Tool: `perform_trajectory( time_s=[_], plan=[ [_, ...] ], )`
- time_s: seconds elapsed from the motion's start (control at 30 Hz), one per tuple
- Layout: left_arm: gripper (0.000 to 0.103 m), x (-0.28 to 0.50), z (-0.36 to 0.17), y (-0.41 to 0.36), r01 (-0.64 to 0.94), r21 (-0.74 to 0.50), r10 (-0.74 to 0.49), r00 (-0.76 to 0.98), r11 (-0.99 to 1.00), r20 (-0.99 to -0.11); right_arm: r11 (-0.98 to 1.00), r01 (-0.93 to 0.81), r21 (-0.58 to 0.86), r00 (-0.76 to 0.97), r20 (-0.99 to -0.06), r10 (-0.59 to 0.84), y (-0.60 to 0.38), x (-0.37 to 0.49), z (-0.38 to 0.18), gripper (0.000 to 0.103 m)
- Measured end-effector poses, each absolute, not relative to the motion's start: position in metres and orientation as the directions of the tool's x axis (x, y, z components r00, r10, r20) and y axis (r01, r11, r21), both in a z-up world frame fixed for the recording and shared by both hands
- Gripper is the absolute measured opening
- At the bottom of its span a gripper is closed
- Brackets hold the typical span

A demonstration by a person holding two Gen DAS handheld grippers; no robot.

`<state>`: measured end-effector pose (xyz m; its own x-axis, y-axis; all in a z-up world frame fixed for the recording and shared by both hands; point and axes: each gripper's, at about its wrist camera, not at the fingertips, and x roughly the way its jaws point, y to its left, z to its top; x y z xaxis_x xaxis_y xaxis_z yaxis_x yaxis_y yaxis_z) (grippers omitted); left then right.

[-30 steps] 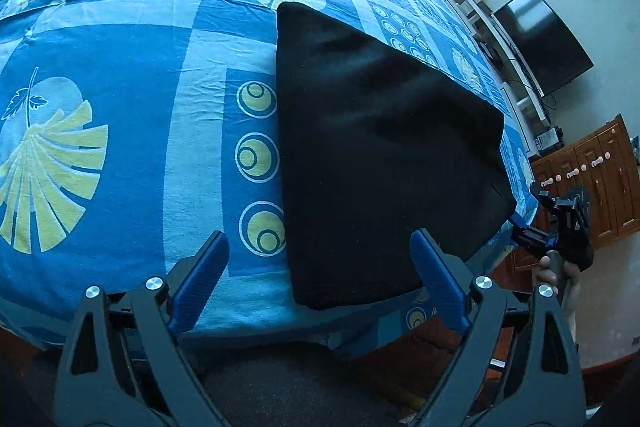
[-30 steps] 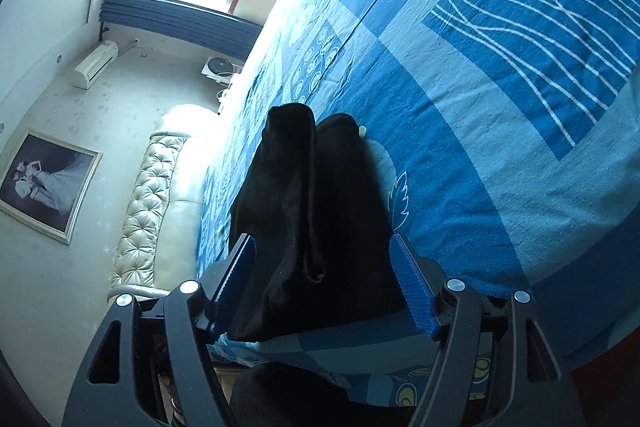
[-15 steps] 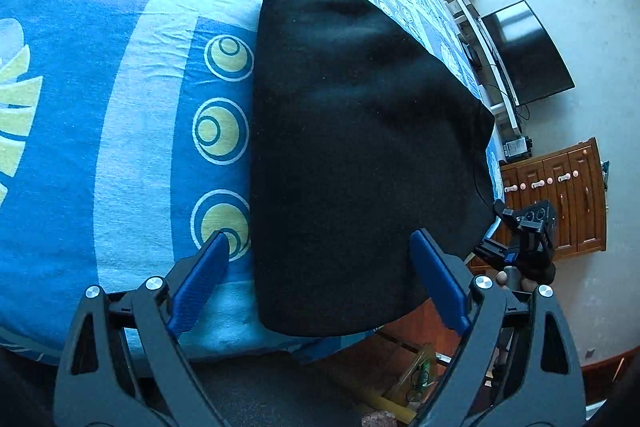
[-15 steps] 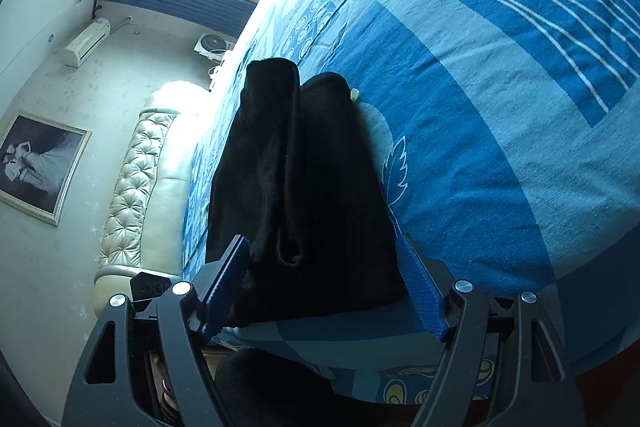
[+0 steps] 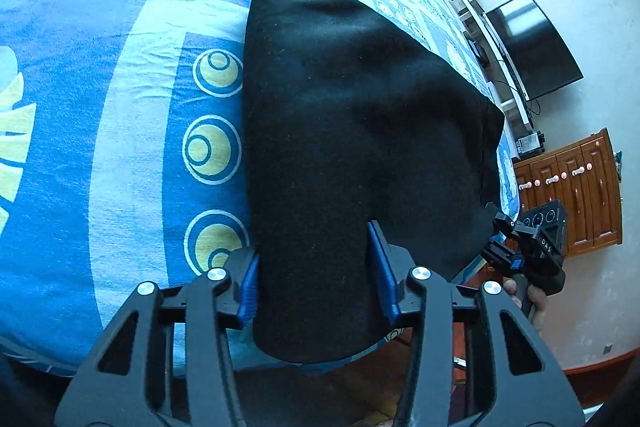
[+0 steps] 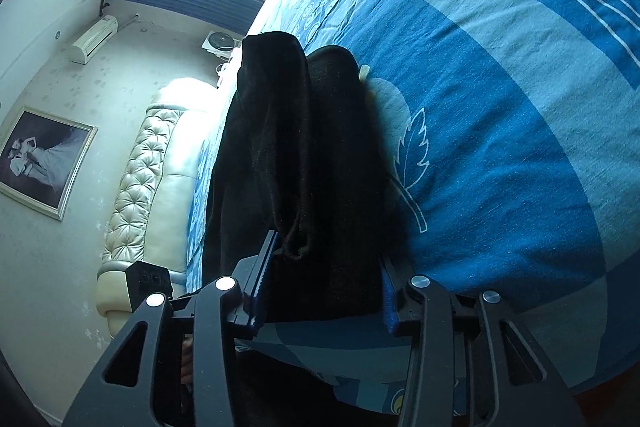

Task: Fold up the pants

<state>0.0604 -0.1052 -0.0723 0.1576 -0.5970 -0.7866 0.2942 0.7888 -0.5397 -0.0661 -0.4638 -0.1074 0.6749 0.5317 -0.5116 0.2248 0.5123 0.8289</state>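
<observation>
The black pants (image 5: 352, 131) lie folded into a thick pad on the blue patterned bedspread (image 5: 120, 131), at the near edge of the bed. My left gripper (image 5: 312, 259) has its jaws closing on the near left corner, and black fabric fills the gap between the blue pads (image 5: 382, 267). My right gripper (image 6: 328, 259) is closing on the other near corner of the pants (image 6: 296, 155), where the stacked layers bulge up between its pads (image 6: 262, 267). From the left wrist view the right gripper (image 5: 520, 247) shows at the pants' right corner, held by a hand (image 5: 528, 301).
The bedspread (image 6: 500, 107) stretches far beyond the pants. A padded headboard (image 6: 136, 187) and a framed picture (image 6: 40, 159) are to the left in the right wrist view. A television (image 5: 532, 47), a wooden cabinet (image 5: 580, 195) and the floor lie past the bed's right edge.
Both grippers moved forward over the near edge of the pants and their jaws narrowed from wide apart onto the fabric. The pants now fill more of each view.
</observation>
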Motion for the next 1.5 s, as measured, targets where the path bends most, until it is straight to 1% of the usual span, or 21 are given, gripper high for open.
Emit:
perform_trajectory(
  time_s=[0.03, 0.13, 0.33, 0.63, 0.73, 0.9, 1.5],
  plan=[
    [0.037, 0.06, -0.069, -0.104, 0.304, -0.527, -0.59, 0.168, 0.793, -0.79, 0.517, 0.219, 0.827, 0.675, -0.511, 0.532, -0.461, -0.065, -0.104, 0.041],
    [0.034, 0.059, -0.061, -0.096, 0.32, -0.488, -0.561, 0.201, 0.812, -0.803, 0.523, 0.203, 0.828, 0.668, -0.507, 0.544, -0.449, -0.058, -0.097, 0.04],
    [0.033, 0.06, -0.054, -0.062, 0.3, -0.423, -0.5, 0.255, 0.855, -0.828, 0.525, 0.171, 0.834, 0.632, -0.502, 0.591, -0.419, -0.039, -0.1, 0.04],
    [0.033, 0.047, -0.043, 0.006, 0.239, -0.332, -0.398, 0.333, 0.913, -0.855, 0.553, 0.104, 0.827, 0.533, -0.516, 0.671, -0.347, -0.002, -0.099, 0.04],
    [0.033, 0.047, -0.04, 0.022, 0.211, -0.323, -0.379, 0.347, 0.923, -0.858, 0.557, 0.084, 0.826, 0.507, -0.517, 0.69, -0.325, 0.005, -0.099, 0.04],
    [0.033, 0.044, -0.043, 0.037, 0.193, -0.339, -0.388, 0.355, 0.921, -0.851, 0.567, 0.082, 0.82, 0.486, -0.53, 0.696, -0.308, 0.011, -0.102, 0.04],
    [0.037, 0.043, -0.047, 0.039, 0.204, -0.332, -0.386, 0.359, 0.921, -0.85, 0.532, 0.099, 0.841, 0.5, -0.504, 0.704, -0.314, 0.006, -0.11, 0.04]
  ],
)
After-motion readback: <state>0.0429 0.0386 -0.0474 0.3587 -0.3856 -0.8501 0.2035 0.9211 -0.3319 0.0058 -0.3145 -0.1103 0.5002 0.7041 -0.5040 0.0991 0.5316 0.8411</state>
